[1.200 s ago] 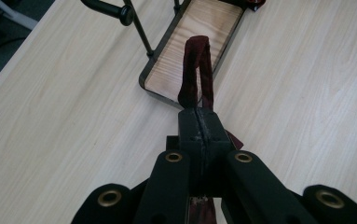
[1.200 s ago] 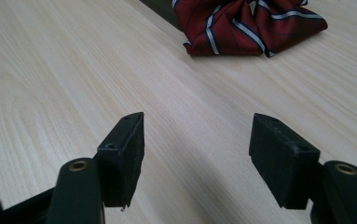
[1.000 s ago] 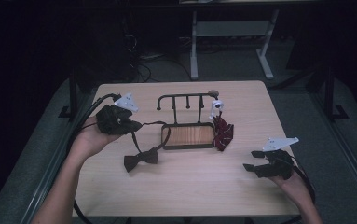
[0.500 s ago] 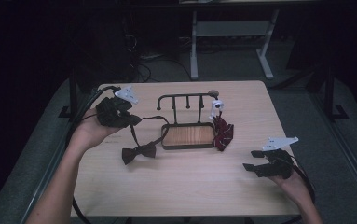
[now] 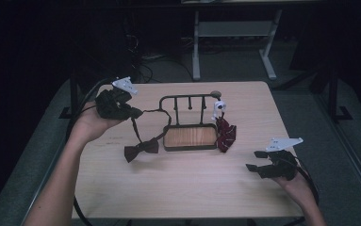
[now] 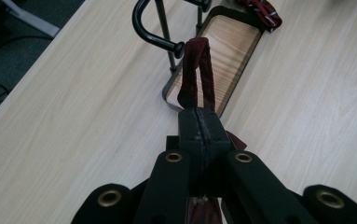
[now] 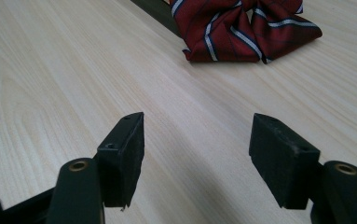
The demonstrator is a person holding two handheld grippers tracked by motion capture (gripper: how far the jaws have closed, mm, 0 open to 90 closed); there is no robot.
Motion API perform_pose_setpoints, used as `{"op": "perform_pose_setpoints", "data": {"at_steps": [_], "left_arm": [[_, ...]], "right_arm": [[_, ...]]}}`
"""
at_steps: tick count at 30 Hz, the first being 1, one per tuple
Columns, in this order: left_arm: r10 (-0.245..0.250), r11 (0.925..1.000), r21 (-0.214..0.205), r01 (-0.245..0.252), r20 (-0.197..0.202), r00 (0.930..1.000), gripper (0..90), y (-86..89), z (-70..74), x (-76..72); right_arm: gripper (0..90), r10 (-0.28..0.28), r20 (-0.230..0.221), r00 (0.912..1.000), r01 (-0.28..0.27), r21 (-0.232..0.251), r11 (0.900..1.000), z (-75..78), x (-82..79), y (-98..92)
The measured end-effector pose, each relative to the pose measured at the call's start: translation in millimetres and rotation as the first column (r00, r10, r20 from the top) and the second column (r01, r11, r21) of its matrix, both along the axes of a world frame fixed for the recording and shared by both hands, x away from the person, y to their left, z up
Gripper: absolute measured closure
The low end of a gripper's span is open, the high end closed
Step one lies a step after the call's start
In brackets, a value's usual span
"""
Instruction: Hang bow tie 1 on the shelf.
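My left gripper (image 5: 136, 113) is shut on the thin strap (image 6: 195, 77) of a dark maroon bow tie (image 5: 141, 149), whose bow lies on the table left of a black rack (image 5: 187, 98) with a wooden tray base (image 5: 190, 137). In the left gripper view the strap loops from my shut jaws (image 6: 199, 128) to the knob at the rack's curved end (image 6: 144, 29). A red striped bow tie (image 5: 225, 134) rests against the tray's right end. My right gripper (image 5: 252, 160) sits low at the front right, open with nothing between its jaws (image 7: 197, 154); the striped bow tie (image 7: 248, 28) lies ahead of it.
The light wooden table (image 5: 192, 193) has bare room in front of the tray. A small white object (image 5: 218, 107) sits at the rack's right end. Cables trail from both grippers. Dark floor and a metal frame (image 5: 234, 33) lie beyond the table's far edge.
My left gripper has risen and moved toward the table's far left with the strap, and the maroon bow has slid a little farther back. The right gripper has stayed put.
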State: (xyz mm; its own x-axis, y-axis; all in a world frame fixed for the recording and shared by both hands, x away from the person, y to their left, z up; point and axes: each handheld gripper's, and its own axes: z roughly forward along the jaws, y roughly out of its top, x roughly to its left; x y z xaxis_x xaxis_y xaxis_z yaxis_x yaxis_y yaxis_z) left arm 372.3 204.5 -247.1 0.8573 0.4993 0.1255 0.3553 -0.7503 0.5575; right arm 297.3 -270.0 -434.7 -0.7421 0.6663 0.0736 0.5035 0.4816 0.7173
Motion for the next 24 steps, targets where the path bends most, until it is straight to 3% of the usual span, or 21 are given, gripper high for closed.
{"op": "perform_pose_setpoints", "data": {"at_steps": [24], "left_arm": [[0.077,0.9970,-0.008,-0.077,-0.021,0.9968,90.0,4.7,-3.5,27.8]], "right_arm": [[35.4,0.003,0.002,1.0000,-0.003,-0.002,1.0000,0.0,0.2,-1.1]]}}
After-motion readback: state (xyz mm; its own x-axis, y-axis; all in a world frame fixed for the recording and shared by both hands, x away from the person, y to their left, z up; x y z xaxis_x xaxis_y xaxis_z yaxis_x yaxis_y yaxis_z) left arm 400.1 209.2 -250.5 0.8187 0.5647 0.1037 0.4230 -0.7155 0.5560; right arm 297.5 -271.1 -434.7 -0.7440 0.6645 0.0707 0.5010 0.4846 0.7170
